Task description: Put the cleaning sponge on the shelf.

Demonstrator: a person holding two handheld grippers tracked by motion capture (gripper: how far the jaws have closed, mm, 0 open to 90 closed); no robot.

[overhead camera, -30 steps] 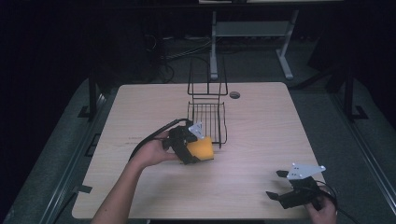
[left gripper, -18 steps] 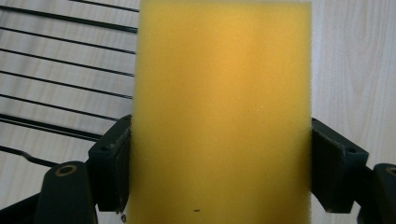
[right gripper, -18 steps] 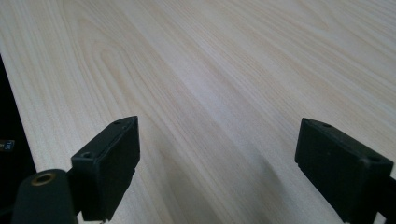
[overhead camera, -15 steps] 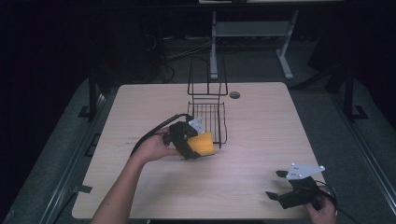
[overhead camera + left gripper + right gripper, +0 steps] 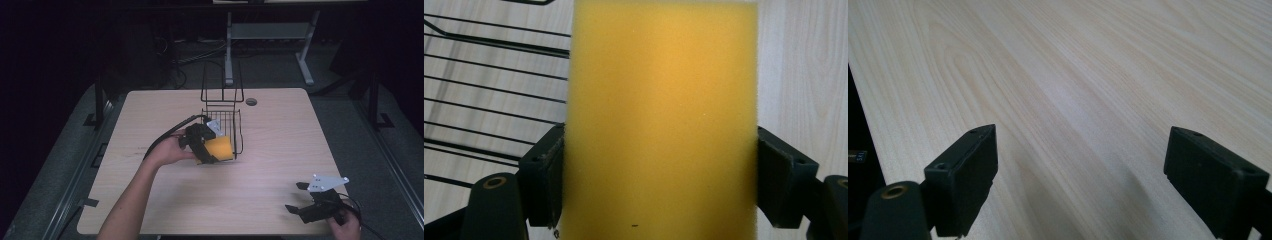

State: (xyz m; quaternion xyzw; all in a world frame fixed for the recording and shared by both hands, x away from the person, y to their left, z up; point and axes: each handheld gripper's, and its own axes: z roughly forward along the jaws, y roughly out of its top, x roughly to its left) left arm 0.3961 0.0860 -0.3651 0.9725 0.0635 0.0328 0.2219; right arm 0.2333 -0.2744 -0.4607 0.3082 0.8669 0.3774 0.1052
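A yellow sponge [image 5: 218, 148] is clamped between the jaws of my left gripper [image 5: 212, 150] near the middle of the table. In the left gripper view the sponge [image 5: 661, 120] stands between both black pads [image 5: 544, 182]. It hangs at the open front of a black wire basket [image 5: 224, 112], partly over the basket's low front edge. The basket wires [image 5: 484, 90] show to the left of the sponge. My right gripper [image 5: 299, 197] rests low at the table's front right corner, jaws wide apart with nothing between them; its fingers [image 5: 965, 172] frame bare wood.
The wooden table [image 5: 280, 145] has a round cable hole [image 5: 251, 101] behind the basket. A black cable [image 5: 167, 135] trails from the left gripper. A white desk frame [image 5: 265, 35] stands beyond the table on the dark floor.
The left gripper has carried the sponge a little to the right and forward, towards the basket's front. The right gripper has stayed where it was.
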